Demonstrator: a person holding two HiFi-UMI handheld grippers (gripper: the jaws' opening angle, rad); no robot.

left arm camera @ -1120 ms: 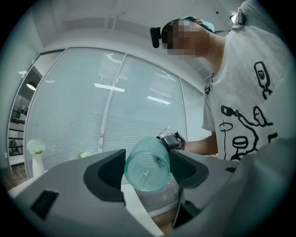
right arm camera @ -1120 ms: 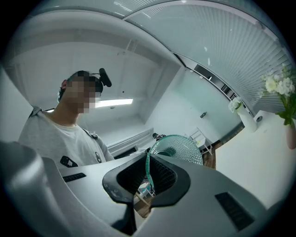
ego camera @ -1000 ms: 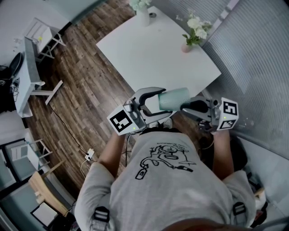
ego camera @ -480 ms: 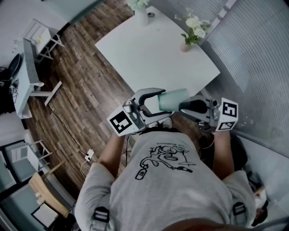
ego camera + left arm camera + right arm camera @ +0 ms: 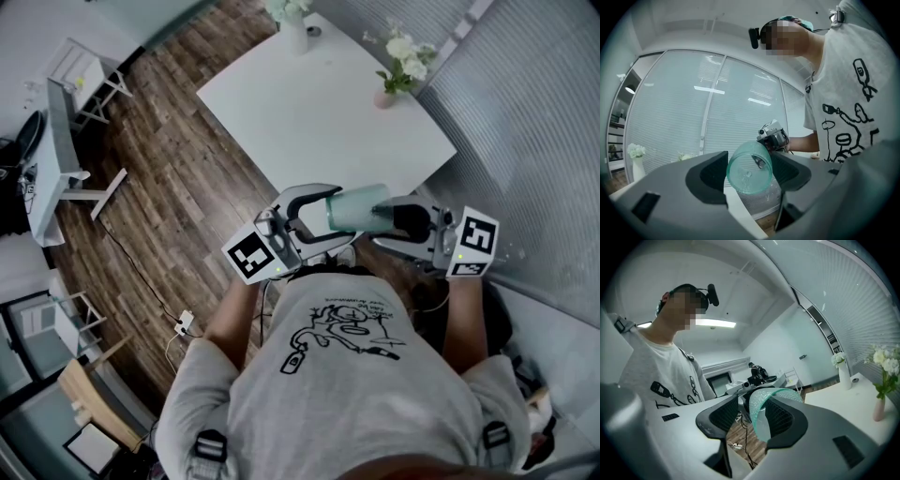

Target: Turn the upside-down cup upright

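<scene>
Right gripper (image 5: pixel 750 417) jaws just opened — slack around the cup (image 5: pixel 356 208) rim, gripper rolled slightly

The cup (image 5: pixel 359 207) lies level in mid-air, just off the near corner of the worktop (image 5: pixel 309 122). The left claw (image 5: pixel 334 217) straddles its left end, apparently gripping it. The right claw (image 5: pixel 380 225) is at the other end: jaws have just been opening, cup's end between them.

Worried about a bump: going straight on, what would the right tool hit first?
Likely the cup: its rim sits between the jaws of the right tool, which have just been opening; the left tool lies beyond.
</scene>
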